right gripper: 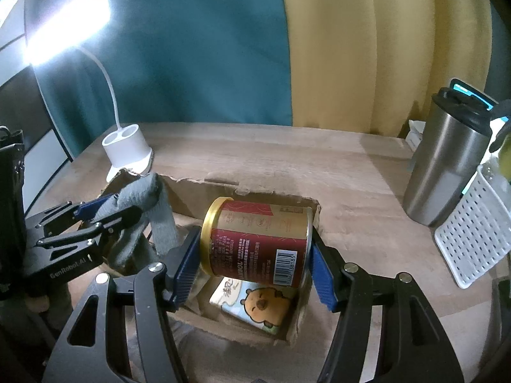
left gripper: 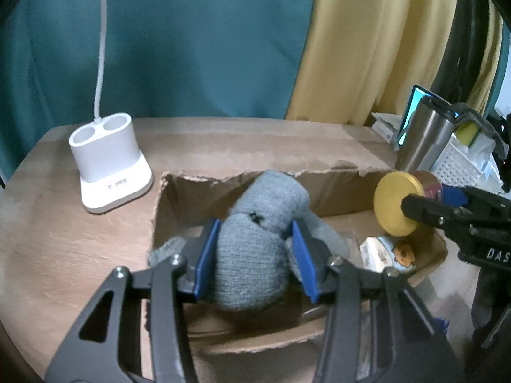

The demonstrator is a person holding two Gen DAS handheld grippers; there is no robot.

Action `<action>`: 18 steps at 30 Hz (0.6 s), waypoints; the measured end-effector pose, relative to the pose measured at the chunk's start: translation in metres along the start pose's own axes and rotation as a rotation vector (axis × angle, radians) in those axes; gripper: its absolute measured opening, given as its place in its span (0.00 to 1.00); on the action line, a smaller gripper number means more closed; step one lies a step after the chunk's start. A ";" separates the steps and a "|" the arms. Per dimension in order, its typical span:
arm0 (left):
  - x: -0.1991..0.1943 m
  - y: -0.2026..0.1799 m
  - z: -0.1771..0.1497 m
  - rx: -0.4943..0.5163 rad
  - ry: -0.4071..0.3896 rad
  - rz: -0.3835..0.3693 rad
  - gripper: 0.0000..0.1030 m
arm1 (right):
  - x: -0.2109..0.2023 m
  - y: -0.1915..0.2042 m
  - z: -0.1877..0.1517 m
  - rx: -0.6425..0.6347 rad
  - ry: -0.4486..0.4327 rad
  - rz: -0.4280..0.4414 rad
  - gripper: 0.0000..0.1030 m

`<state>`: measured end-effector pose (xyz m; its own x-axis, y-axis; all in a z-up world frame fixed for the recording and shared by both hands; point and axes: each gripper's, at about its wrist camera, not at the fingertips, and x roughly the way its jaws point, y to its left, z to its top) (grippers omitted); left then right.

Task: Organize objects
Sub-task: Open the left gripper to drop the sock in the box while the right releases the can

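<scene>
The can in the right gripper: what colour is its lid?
Gold lid, on a dark red and gold can; the left wrist view shows it best.

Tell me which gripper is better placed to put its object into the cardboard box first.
Probably the right. The right gripper holds the can on its side directly above the cardboard box, over the capybara packet. The left gripper grips the gray sock, whose loose ends hang over the box edge.

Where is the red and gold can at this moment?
The can lies sideways between the right gripper fingers, held over the right end of the cardboard box, above a cartoon packet.
</scene>
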<state>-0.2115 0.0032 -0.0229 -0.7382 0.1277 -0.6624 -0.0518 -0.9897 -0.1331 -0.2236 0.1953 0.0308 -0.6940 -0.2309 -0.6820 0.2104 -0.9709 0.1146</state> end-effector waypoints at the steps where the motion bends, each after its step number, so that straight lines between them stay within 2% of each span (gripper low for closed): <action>1: 0.002 0.000 0.000 0.001 0.005 0.001 0.46 | 0.002 -0.001 0.000 0.001 0.003 0.000 0.64; 8: 0.009 -0.003 0.001 -0.001 0.052 0.013 0.49 | 0.012 -0.002 0.002 0.001 0.019 -0.009 0.64; 12: 0.009 -0.002 0.000 -0.019 0.057 0.005 0.66 | 0.020 -0.001 0.003 0.000 0.029 -0.020 0.64; 15: 0.007 -0.003 -0.002 -0.014 0.053 0.008 0.68 | 0.023 0.000 0.002 -0.002 0.025 -0.038 0.65; 17: 0.003 -0.003 -0.003 -0.006 0.041 0.009 0.72 | 0.022 0.001 0.002 -0.003 0.016 -0.030 0.72; 18: 0.001 -0.003 -0.003 -0.003 0.031 0.010 0.75 | 0.019 0.001 0.001 -0.007 0.007 -0.035 0.73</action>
<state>-0.2094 0.0065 -0.0254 -0.7172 0.1196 -0.6865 -0.0422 -0.9908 -0.1286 -0.2375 0.1896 0.0190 -0.6959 -0.1967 -0.6906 0.1911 -0.9778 0.0860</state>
